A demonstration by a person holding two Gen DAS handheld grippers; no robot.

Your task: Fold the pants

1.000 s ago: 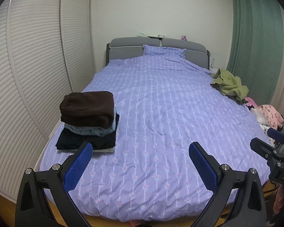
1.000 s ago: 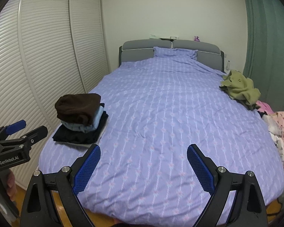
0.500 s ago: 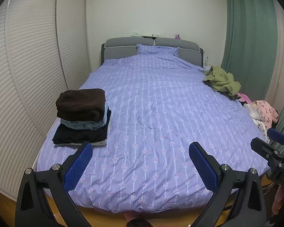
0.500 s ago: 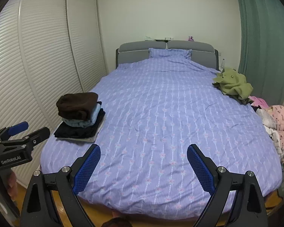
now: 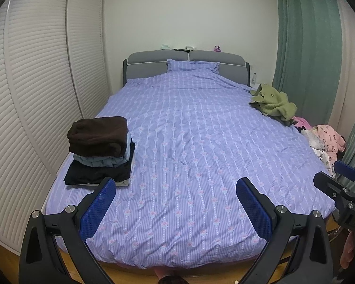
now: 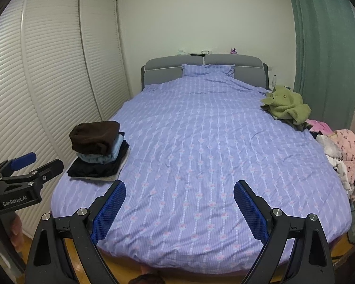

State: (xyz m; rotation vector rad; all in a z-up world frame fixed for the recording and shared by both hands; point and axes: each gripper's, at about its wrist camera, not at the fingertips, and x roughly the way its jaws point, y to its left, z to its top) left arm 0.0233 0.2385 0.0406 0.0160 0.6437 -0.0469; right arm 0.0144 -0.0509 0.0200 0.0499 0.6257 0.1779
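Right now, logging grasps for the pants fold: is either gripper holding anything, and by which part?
Nothing. The left gripper and right gripper both hang open over the bed.

My left gripper [image 5: 176, 207]: matt black plastic arms, silver metal bolts, blue pads [image 5: 98, 209] with rough mesh texture. Right gripper [image 6: 179, 209] same. Bedspread [image 5: 191, 146] matt woven cloth, lightly creased. Brown folded item [image 5: 98, 136] fuzzy, probably fleece. Green garment [image 5: 273, 101] nubbly knit. Louvred doors [image 5: 35, 82] matt white. Floor [image 5: 132, 273] glossy wood.
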